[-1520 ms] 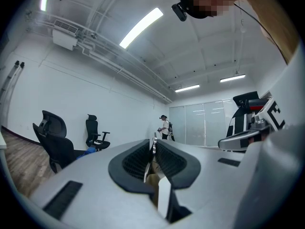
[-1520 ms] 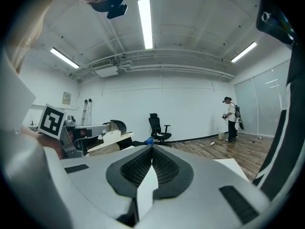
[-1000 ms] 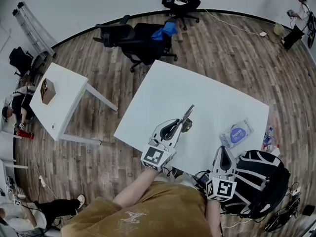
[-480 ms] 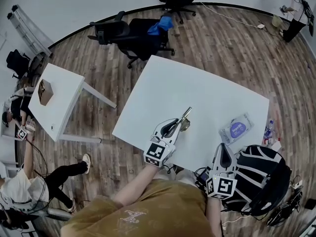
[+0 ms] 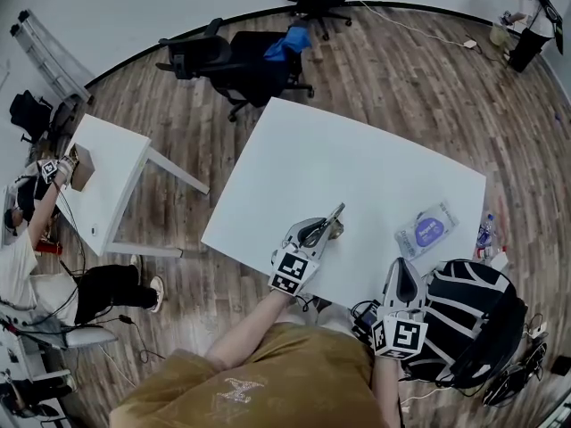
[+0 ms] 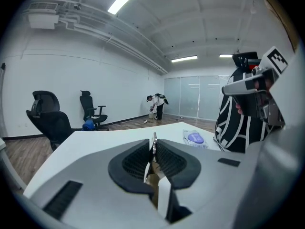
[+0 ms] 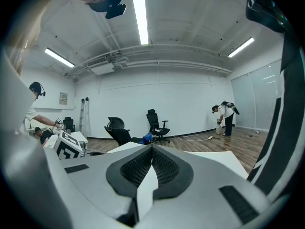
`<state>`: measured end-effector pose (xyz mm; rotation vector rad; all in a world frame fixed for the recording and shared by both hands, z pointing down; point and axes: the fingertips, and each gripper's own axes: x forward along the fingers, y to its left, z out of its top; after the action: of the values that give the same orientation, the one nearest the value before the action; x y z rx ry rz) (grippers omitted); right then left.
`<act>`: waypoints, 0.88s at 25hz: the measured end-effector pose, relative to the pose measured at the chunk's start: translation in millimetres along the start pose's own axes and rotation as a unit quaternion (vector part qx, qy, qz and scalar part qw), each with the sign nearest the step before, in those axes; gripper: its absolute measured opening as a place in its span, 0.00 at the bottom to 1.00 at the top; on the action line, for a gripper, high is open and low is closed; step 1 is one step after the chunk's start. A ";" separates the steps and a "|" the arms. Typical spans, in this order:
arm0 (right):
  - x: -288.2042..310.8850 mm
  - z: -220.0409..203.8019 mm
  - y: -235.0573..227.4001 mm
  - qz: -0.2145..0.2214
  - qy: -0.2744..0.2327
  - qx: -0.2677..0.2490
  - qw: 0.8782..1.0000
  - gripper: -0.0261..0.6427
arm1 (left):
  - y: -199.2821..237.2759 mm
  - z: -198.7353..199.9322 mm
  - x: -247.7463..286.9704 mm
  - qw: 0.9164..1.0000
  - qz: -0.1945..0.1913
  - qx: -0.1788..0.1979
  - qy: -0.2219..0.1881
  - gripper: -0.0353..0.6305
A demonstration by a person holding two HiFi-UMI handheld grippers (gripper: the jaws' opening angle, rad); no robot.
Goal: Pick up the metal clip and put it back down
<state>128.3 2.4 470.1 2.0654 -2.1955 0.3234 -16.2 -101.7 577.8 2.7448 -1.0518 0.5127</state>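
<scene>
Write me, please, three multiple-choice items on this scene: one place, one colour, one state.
1. The brown box sits on: A the large table; B the small white table; C the floor.
2. The packet has a label that is: A purple; B red; C green.
3. The left gripper is: A wide open; B shut empty; C shut on the metal clip.
Key: 1 B, it rests on that table's top; 2 A, purple shows in the head view; 3 C, the clip is pinched between its jaws.

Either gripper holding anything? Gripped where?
Left gripper pinches the metal clip by its near end, the far end sticking out. Right gripper is shut, empty.
</scene>
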 end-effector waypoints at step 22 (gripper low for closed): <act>8.3 -14.1 2.1 0.007 0.025 0.004 1.000 0.05 | -28.9 -75.5 28.9 0.983 -0.045 0.121 0.131 0.12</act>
<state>124.7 -2.3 485.5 2.0239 -2.1844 0.3829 3.7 -78.0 657.9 2.8057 -0.8473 1.0145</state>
